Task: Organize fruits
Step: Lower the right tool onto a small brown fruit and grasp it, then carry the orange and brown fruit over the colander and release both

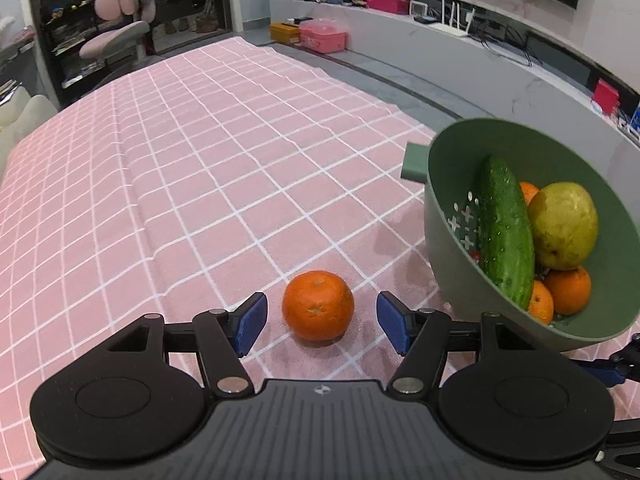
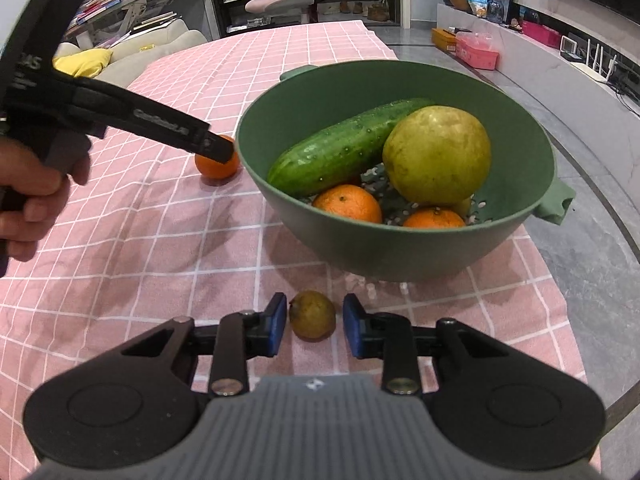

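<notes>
Below, each line reads from the grippers outward.

Left gripper [image 1: 322, 322]: spread wide, its blue pads [image 1: 250, 322] on either side of a loose orange [image 1: 318, 305], touching neither side.

Right gripper [image 2: 314, 324]: spread more narrowly, flanking a small yellow-green fruit [image 2: 312, 314] with a slim gap at each pad; nothing was pinched.

Loose orange: sat on the pink checked cloth [image 1: 180, 200] of the table, just left of the bowl as the left wrist view showed it.

Small yellow-green fruit: lay on the cloth just in front of the bowl's base, close to the right gripper.

Green strainer bowl [image 2: 400, 252]: stood on the table between and beyond the two grippers; it held a cucumber [image 2: 340, 148], a large yellow-green pear-like fruit [image 2: 436, 154] and at least two oranges [image 2: 347, 203].

Person's left hand [image 2: 30, 196]: gripped the handle of the left tool, seen at the edge of the right wrist view.

Step in hand: judged to be the approach before grasping, each gripper lined up on a loose fruit.

Next move calls for: closing each pair of pads squarely across the fruit's widest part, gently enough that the round fruit would not roll free, then lifting over the bowl's rim.
</notes>
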Demonstrator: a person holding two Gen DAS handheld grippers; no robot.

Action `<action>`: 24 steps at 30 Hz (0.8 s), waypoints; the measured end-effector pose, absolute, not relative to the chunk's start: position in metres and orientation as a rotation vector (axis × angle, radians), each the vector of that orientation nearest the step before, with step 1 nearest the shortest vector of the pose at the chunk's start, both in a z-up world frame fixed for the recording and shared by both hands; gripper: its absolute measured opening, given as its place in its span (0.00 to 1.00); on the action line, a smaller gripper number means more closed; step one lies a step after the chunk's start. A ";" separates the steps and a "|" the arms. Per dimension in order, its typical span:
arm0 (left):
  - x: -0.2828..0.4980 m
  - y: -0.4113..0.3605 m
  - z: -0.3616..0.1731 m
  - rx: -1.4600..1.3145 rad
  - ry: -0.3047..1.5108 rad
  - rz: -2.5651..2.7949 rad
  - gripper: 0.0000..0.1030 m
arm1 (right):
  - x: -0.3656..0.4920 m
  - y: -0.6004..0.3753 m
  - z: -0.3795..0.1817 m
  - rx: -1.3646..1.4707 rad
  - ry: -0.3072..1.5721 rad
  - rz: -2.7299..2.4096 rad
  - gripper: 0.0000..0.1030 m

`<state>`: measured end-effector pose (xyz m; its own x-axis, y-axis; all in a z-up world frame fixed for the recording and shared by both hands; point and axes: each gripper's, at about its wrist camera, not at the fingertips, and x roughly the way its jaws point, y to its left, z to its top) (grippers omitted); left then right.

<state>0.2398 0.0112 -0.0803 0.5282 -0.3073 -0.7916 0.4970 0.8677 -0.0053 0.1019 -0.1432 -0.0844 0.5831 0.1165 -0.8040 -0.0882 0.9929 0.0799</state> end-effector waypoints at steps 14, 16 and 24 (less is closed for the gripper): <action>0.248 0.002 -0.096 0.272 0.915 -0.473 0.48 | 0.103 -0.141 -0.084 0.027 0.947 0.125 0.21; 0.248 0.003 -0.095 0.265 0.923 -0.477 0.48 | 0.103 -0.141 -0.084 0.029 0.948 0.125 0.21; 0.235 0.005 -0.085 0.272 0.931 -0.487 0.47 | 0.104 -0.139 -0.083 0.038 0.955 0.139 0.21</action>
